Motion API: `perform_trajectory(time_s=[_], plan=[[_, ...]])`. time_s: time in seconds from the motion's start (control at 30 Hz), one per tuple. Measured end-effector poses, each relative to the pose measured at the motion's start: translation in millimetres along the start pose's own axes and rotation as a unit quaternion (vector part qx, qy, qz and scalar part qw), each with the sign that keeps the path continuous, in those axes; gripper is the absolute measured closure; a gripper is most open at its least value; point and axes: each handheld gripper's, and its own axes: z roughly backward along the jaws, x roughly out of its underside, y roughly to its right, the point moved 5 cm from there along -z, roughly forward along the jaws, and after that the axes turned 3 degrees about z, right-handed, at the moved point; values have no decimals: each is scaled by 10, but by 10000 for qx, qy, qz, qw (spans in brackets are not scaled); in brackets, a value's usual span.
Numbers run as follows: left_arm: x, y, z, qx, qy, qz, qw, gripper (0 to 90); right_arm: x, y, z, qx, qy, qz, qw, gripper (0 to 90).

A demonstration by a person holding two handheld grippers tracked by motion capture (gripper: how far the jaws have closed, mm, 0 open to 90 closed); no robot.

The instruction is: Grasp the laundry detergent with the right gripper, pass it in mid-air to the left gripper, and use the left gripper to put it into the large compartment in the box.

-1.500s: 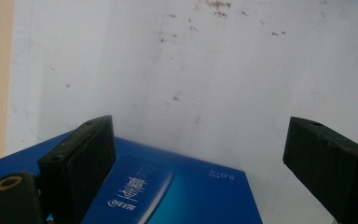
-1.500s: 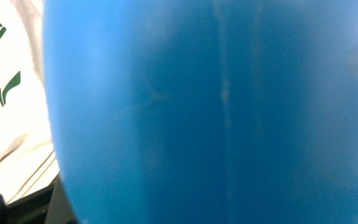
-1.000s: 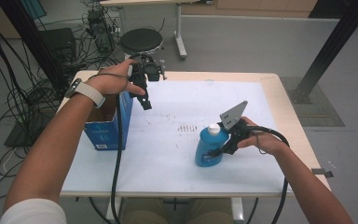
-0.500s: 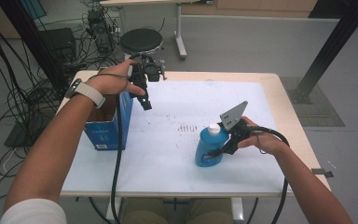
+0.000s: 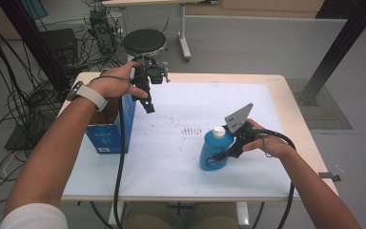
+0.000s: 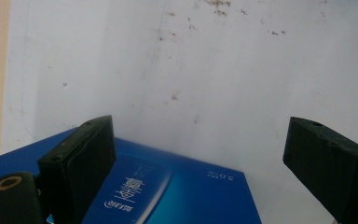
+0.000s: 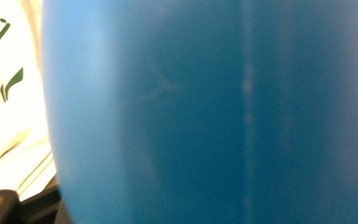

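A blue bottle (image 5: pixel 211 155) with a white cap stands upright on the white table sheet (image 5: pixel 190 100), right of centre. My right gripper (image 5: pixel 224 153) is shut on its body from the right side. In the right gripper view the bottle's blue wall (image 7: pixel 205 112) sits pressed close to the camera, with a pale label edge at the left. An open blue cardboard box (image 5: pixel 109 129) stands at the table's left edge. My left gripper (image 5: pixel 148 106) hovers just beyond the box's right wall, open and holding nothing. In the left gripper view (image 6: pixel 198 158) the box's blue side (image 6: pixel 177 196) lies below the spread jaws.
A black round stool (image 5: pixel 144 42) stands behind the table's far edge. Tangled cables and equipment (image 5: pixel 43 62) cover the floor at the left. A black slanted post (image 5: pixel 338 47) rises at the far right. Small brown marks (image 5: pixel 190 130) dot the sheet's middle.
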Motion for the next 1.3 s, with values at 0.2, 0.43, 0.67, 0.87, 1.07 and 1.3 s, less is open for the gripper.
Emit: perform_trajectory(time_s=[0.2, 0.43, 0.67, 0.87, 1.07, 1.3], plan=[[0, 2, -1, -1, 8, 8, 10000, 98, 2, 4, 3, 18, 22, -22, 10000, 423], [-2, -2, -4, 0, 12, 10, 10000, 98, 2, 0, 3, 35, 17, 0, 10000, 425], [-7, 4, -3, -5, 38, 30, 10000, 98, 3, -2, 3, 43, 16, 38, 10000, 426], [-8, 6, -3, -7, 33, 28, 10000, 98, 3, -3, 4, 39, 11, 17, 10000, 426], [-7, -1, -1, -9, 15, 4, 10000, 98, 4, -3, 4, 36, 14, 29, 10000, 425], [-2, -10, 2, -14, 2, 2, 10000, 98, 5, 1, 5, 30, 23, 18, 10000, 426]])
